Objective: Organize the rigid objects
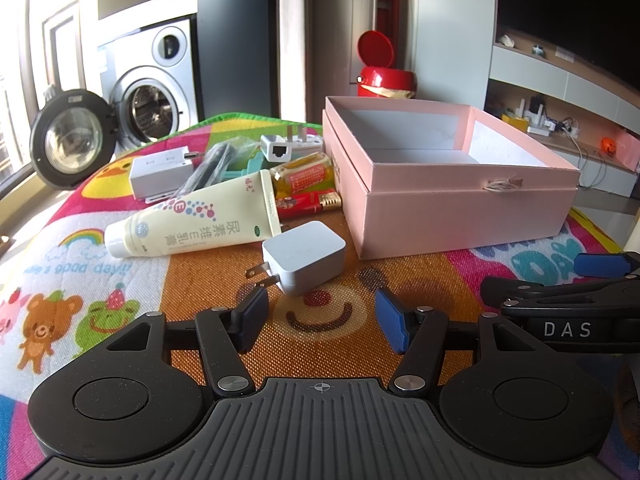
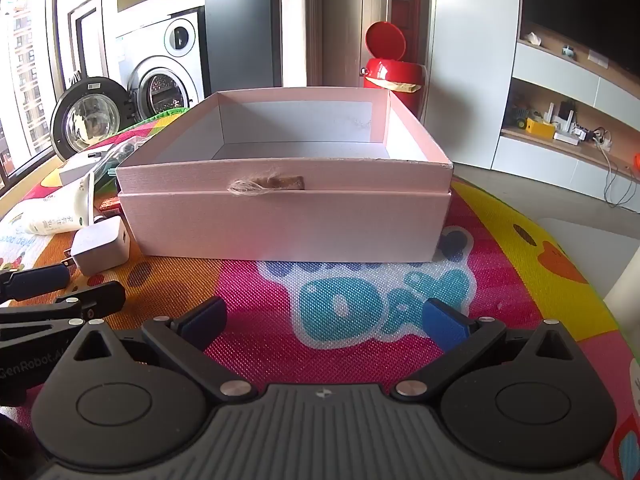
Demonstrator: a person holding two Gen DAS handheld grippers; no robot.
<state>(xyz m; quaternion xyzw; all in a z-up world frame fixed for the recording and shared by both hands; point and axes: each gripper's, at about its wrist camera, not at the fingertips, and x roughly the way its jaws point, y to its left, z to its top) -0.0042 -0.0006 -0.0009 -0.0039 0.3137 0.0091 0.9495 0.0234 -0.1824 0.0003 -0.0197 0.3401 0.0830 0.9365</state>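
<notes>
An open pink box (image 1: 460, 204) stands on the colourful mat, its inside bare; it fills the middle of the right wrist view (image 2: 280, 220). Left of it lies a pile: a white wall charger (image 1: 304, 258) (image 2: 102, 250), a cream tube (image 1: 192, 224), a yellow bottle (image 1: 302, 174), a red lighter (image 1: 308, 204), a white adapter box (image 1: 160, 174), a network plug (image 1: 288, 144) and a black bagged item (image 1: 212, 164). My left gripper (image 1: 322, 322) is open and empty just before the charger. My right gripper (image 2: 324, 322) is open and empty in front of the box.
The mat (image 1: 80, 280) covers a small table; its right edge (image 2: 560, 248) drops to the floor. Behind stand a washing machine with open door (image 1: 148, 92), a red bin (image 1: 384, 76) and shelving (image 1: 560, 120). My right gripper shows in the left wrist view (image 1: 580, 304).
</notes>
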